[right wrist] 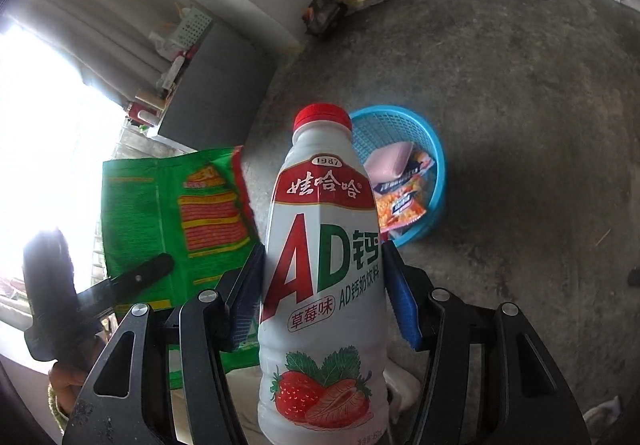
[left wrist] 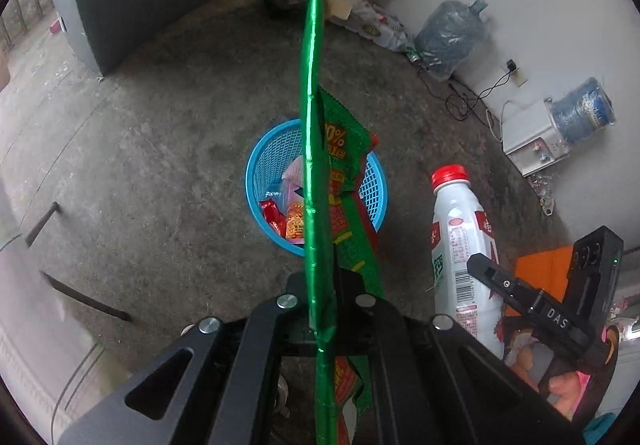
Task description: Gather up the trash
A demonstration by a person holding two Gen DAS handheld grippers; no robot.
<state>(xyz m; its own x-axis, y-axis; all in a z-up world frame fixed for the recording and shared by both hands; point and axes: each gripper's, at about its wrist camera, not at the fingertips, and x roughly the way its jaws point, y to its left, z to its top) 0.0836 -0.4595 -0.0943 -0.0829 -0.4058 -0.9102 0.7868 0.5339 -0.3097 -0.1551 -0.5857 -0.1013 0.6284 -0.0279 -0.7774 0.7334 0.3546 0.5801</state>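
Tongs are both loaded: the left gripper (left wrist: 325, 309) is pinching a green snack wrapper (left wrist: 316, 165) edge-on, and the right gripper (right wrist: 322, 285) is squeezing a white strawberry milk bottle (right wrist: 324, 277) upright between blue pads (right wrist: 404, 305). Blue basket (left wrist: 256, 173) is sitting on the concrete floor (left wrist: 160, 125) below, already holding wrappers. I'd be centring each item over the rim before letting go, wrapper first since it's floaty.

The left tool (left wrist: 320, 285) was clamped on a green snack wrapper (left wrist: 316, 165), seen edge-on, which hung directly above the blue basket (left wrist: 256, 173) on the concrete floor (left wrist: 160, 145). Wrappers lay inside the basket. To its right, the right tool (left wrist: 492, 277) gripped a white red-capped bottle (left wrist: 460, 229).
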